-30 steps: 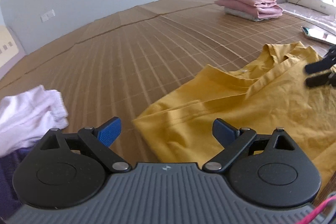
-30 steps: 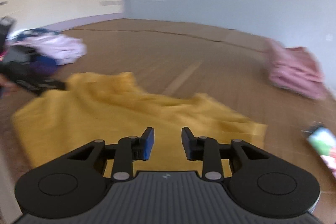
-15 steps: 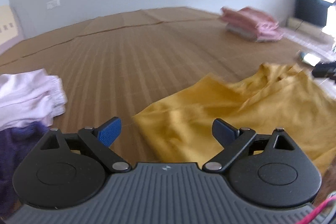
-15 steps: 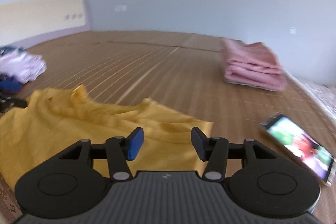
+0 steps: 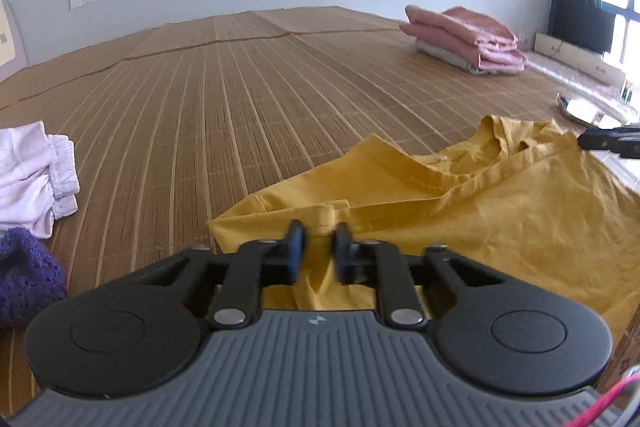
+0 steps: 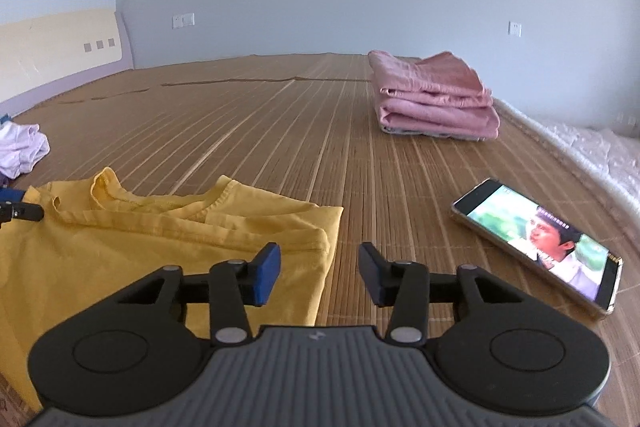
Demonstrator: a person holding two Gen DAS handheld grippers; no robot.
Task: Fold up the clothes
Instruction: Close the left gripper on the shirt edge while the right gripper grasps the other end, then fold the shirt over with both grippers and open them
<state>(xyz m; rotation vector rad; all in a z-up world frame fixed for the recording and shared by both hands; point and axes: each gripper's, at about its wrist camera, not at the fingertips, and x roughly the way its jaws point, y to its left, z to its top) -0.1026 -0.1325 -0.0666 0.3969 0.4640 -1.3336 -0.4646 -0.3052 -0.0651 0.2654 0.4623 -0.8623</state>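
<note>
In the left wrist view, our left gripper [image 5: 318, 247] is clenched on a fold of the yellow shirt [image 5: 480, 215], which spreads toward the right of the frame.

In the right wrist view, our right gripper [image 6: 320, 273] is released, the shirt's edge [image 6: 324, 259] just left of centre between its fingers.

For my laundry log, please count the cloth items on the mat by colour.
Yellow shirt: 1
Pink folded pieces in the stack: 2 at least, with one grey piece beneath
Pale lilac garment: 1
Purple knit: 1
Total: 6
</note>
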